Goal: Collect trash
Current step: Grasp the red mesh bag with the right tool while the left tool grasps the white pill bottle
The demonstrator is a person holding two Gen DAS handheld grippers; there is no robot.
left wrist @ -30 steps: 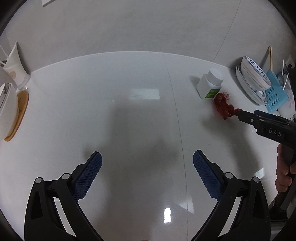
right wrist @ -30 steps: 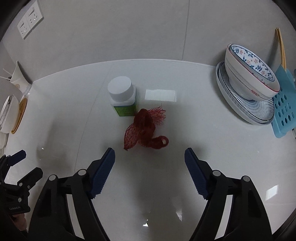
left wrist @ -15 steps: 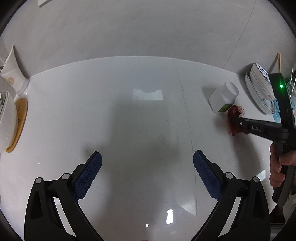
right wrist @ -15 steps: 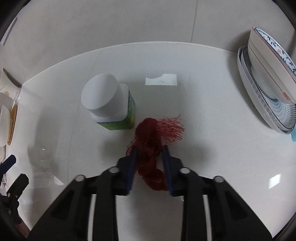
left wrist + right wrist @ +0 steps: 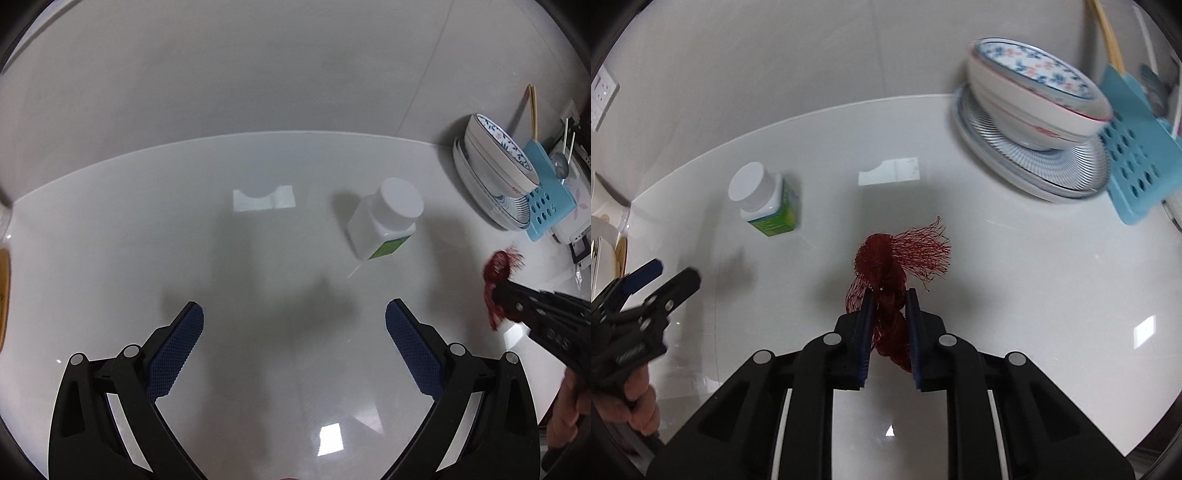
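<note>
Right wrist view: glossy white countertop (image 5: 1015, 266) with a pale grey wall behind, window glare reflected on the surface, a wall socket (image 5: 602, 96) at upper left. Right gripper (image 5: 890, 314) is clamped on the red mesh net (image 5: 886, 273), blue pads pinching its twisted middle; frayed end fans out ahead of the fingers, tail hangs down between them. Net looks raised off the counter, a faint shadow under it, though contact can't be fully told. Half a second ago the jaws had just closed on it flat on the counter next to the bottle; now net and gripper sit well apart from the white pill bottle (image 5: 764, 201), which stands upright with green label, back left. A second ago the right jaws were wide open around the net. Left gripper (image 5: 295, 347) in the left wrist view is spread wide, holding nothing, hovering over bare counter; same spread as in both earlier frames, but the bottle (image 5: 388, 218) now sits nearer the view's centre. Net (image 5: 498, 273) shows there at far right in the other gripper's tip. Back right: floral bowl (image 5: 1034, 88) stacked on a striped plate (image 5: 1015, 147), blue perforated rack (image 5: 1137, 162) touching beside it, chopsticks (image 5: 1108, 33) standing in it. Nothing sits between the grippers.
</note>
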